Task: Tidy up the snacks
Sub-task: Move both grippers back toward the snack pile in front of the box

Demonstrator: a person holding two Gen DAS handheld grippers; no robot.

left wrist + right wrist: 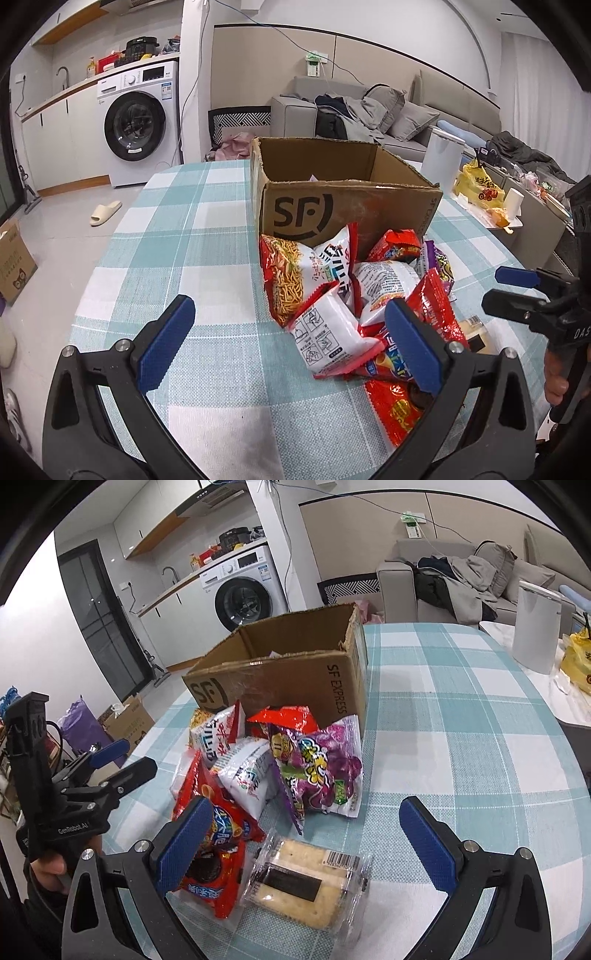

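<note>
Both grippers level above table [207, 236], facing snack pile [343, 295].
Left gripper [288, 343] fingers wide, empty; right gripper [314, 840] fingers wide, over cracker pack [306, 882].

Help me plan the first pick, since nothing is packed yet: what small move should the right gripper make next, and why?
Probably lower the right gripper onto the clear cracker pack. Its jaws are open and empty, and the pack lies nearest, flat on the tablecloth, apart from most of the snack pile, with the open cardboard box just behind.
</note>
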